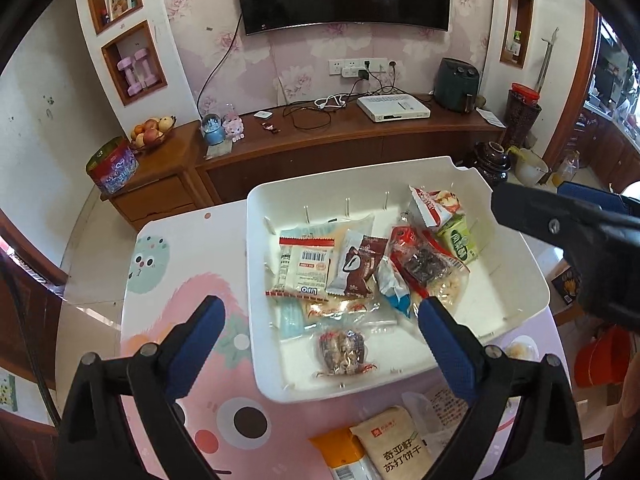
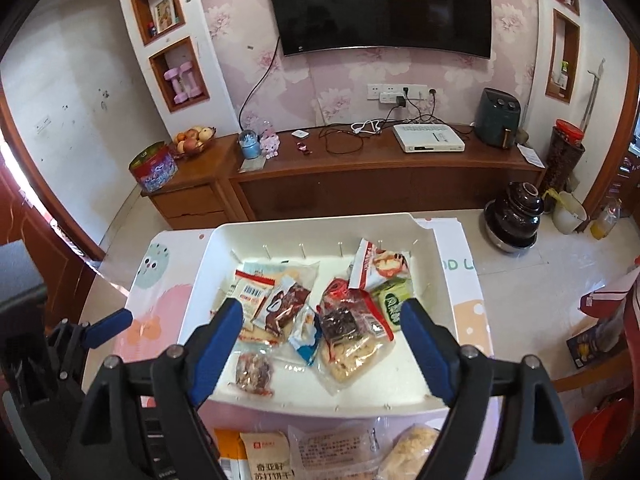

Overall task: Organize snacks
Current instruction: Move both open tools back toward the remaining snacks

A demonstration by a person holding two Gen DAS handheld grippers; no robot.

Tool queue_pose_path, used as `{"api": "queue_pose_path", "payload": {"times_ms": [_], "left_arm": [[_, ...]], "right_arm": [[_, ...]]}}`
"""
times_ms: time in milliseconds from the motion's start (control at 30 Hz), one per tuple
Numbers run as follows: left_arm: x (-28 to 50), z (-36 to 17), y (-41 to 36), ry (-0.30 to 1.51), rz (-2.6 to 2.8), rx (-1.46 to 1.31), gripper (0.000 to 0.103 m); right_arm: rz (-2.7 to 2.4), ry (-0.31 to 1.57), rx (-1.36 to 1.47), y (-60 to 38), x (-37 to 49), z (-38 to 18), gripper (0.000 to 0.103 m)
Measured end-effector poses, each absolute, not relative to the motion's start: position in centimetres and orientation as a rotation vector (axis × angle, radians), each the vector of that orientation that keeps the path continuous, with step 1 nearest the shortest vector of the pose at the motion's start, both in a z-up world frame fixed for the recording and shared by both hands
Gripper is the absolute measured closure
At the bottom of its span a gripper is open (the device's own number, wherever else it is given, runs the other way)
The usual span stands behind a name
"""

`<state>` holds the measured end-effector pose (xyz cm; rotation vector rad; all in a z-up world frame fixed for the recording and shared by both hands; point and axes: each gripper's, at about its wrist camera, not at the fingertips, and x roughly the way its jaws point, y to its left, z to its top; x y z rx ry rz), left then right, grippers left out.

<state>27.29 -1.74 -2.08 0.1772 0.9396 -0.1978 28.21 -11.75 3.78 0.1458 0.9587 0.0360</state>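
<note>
A white bin (image 1: 536, 280) (image 2: 440, 280) sits on the pink cartoon table (image 1: 180, 280) and holds several snack packets, among them a brown chocolate packet (image 1: 356, 268) (image 2: 286, 306), a green carton (image 1: 460, 240) (image 2: 394, 304) and a clear bag of crackers (image 2: 352, 354). My left gripper (image 1: 320, 320) is open and empty above the bin's near left part. My right gripper (image 2: 322, 318) is open and empty above the bin's middle; its body shows at the right of the left wrist view (image 1: 580, 248). Loose packets lie on the table in front of the bin: a beige cracker pack (image 1: 396, 446) (image 2: 268, 456) and clear bags (image 2: 332, 452).
A wooden TV cabinet (image 1: 340, 148) (image 2: 360, 176) stands behind the table with a fruit bowl (image 1: 152, 130), a white set-top box (image 1: 394, 106) and an air fryer (image 1: 456, 84). A dark jar (image 2: 514, 216) stands on the floor at the right.
</note>
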Motion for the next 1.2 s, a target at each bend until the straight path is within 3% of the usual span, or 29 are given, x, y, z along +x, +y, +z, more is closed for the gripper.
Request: {"api": "queue_pose_path", "payload": {"times_ms": [433,833,1200], "left_arm": [[23.3,0.1,-0.2,0.925,-0.194,0.164,0.006],[14.9,1.2,1.0,0.853,-0.226,0.125,0.006],[10.4,-6.5,1.7,0.926,-0.197,0.144,0.005]], "right_arm": [[0.086,0.937,0.127,-10.6,23.7,5.9,0.021],[0.126,0.885,0.087,-10.3,14.6,6.4,0.021],[0.131,0.962,0.069,-10.3,8.5,-0.8,0.022]]}}
